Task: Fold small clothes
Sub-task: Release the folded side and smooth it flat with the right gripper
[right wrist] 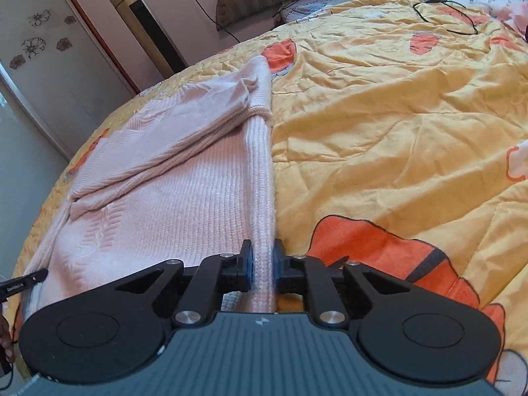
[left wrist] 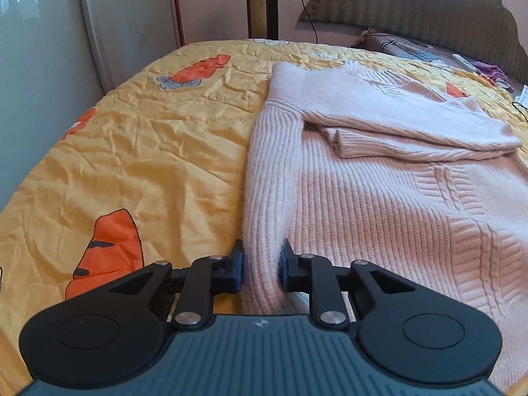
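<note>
I've got the pale pink ribbed knit sweater (left wrist: pixel 379 178) spread on the yellow carrot-print quilt (left wrist: pixel 132 151), sleeves already crossed over its chest. My left gripper (left wrist: pixel 262 267) is clamped on the sweater's left side edge and my right gripper (right wrist: pixel 263 265) pinches the opposite edge, a matched hold for lifting the hem evenly. Bare quilt lies open ahead on both sides, so there is plenty of room to fold forward.
</note>
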The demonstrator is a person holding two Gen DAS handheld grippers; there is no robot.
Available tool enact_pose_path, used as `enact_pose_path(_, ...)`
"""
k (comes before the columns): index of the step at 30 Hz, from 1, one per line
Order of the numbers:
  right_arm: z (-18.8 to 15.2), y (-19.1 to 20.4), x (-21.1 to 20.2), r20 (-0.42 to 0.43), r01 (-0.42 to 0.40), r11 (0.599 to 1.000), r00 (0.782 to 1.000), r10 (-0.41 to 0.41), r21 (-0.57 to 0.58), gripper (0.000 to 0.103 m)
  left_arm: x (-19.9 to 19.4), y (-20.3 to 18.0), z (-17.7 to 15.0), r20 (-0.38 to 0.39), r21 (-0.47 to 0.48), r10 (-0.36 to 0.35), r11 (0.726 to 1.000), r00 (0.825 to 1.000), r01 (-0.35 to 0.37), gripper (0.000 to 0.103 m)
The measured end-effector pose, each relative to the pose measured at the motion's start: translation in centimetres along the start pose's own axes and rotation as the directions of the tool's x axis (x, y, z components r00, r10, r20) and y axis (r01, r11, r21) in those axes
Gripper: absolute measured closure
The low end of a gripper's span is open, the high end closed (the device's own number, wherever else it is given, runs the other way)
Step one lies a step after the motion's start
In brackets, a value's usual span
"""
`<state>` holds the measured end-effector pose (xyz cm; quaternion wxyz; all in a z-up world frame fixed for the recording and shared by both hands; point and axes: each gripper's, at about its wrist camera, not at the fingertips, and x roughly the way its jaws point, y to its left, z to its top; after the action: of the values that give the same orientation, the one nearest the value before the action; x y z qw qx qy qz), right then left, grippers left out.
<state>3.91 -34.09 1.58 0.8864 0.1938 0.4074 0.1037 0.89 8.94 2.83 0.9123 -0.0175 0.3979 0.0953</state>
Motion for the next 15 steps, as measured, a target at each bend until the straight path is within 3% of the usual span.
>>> enact_pose_path(3, -0.4, -0.3, -1.4, -0.012, -0.05, 0.997, 0.999, 0.051, 0.054, 0.049, -1.6, 0.6, -0.7, -0.016, -0.051, -0.034, 0.998, 0.999, 0.033, 0.064)
enact_pose_path(4, -0.7, -0.3, -2.2, -0.007, -0.062, 0.996, 0.998, 0.063, 0.061, 0.046, -1.9, 0.7, -1.1, -0.025, -0.066, -0.042, 0.997, 0.999, 0.041, 0.051)
enact_pose_path(5, -1.1, -0.5, -3.1, -0.009, -0.077, 0.994, 0.997, 0.078, 0.074, 0.042, -2.2, 0.7, -1.6, -0.032, -0.067, -0.043, 0.997, 0.999, 0.04, 0.044)
enact_pose_path(10, -4.3, -0.9, -5.0, -0.1, -0.135, 0.979, 0.983, 0.151, 0.152, 0.044, -2.7, 0.1, -3.6, -0.046, -0.025, -0.045, 0.999, 0.998, 0.044, 0.044)
enact_pose_path(13, -6.0, 0.5, -5.6, -0.128, -0.141, 0.983, 0.98, 0.155, 0.116, 0.051, -2.6, -0.3, -4.0, -0.029, -0.007, -0.054, 0.999, 0.998, 0.053, 0.044)
enact_pose_path(14, -6.3, 0.8, -5.6, -0.129, -0.153, 0.98, 0.977, 0.169, 0.125, 0.067, -2.5, -0.3, -4.0, -0.027, -0.009, -0.065, 0.998, 0.998, 0.065, 0.057)
enact_pose_path(15, -6.6, 1.0, -5.3, -0.149, -0.156, 0.979, 0.973, 0.175, 0.131, 0.09, -2.6, -0.3, -3.9, -0.032, -0.019, -0.101, 0.995, 0.994, 0.101, 0.068)
